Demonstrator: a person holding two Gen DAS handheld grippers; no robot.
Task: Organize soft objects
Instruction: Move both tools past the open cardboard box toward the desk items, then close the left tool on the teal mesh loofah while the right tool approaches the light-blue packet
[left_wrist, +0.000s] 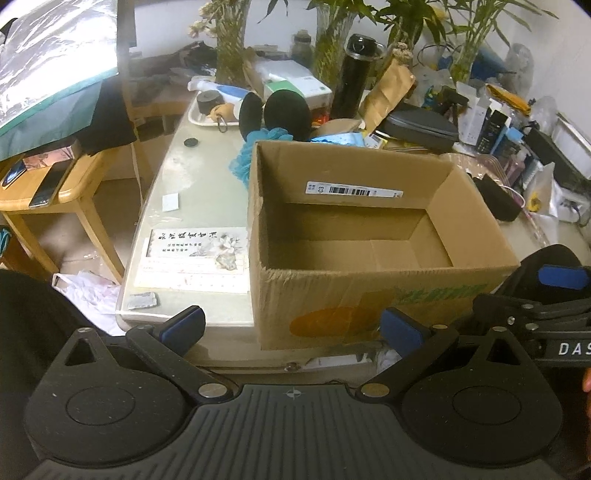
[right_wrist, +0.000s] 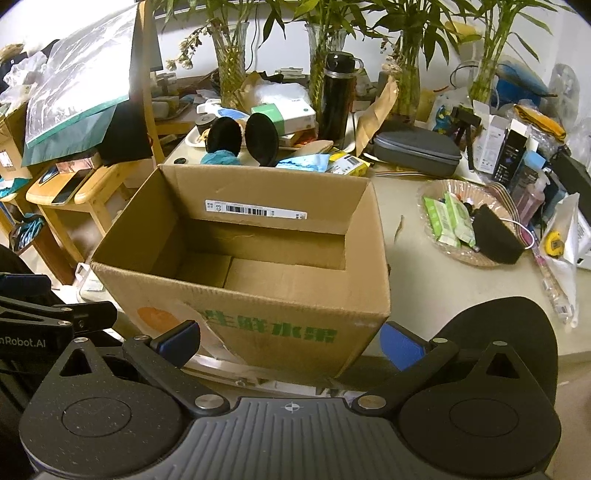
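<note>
An open, empty cardboard box (left_wrist: 369, 225) stands near the table's front edge; it also shows in the right wrist view (right_wrist: 255, 243). Behind it lie black fluffy earmuffs (left_wrist: 284, 110) (right_wrist: 258, 140) and a blue mesh bath sponge (left_wrist: 242, 158) (right_wrist: 219, 158). A black soft pad (right_wrist: 495, 236) rests in a wicker basket (right_wrist: 436, 192) to the right. My left gripper (left_wrist: 293, 325) is open and empty in front of the box. My right gripper (right_wrist: 290, 339) is open and empty, just before the box's front wall.
The back of the table holds vases with plants (right_wrist: 229, 62), a black bottle (right_wrist: 338, 99), a grey case (right_wrist: 417, 151), boxes and bags. A wooden side table (left_wrist: 48, 192) stands to the left. A printed card (left_wrist: 195, 258) lies left of the box.
</note>
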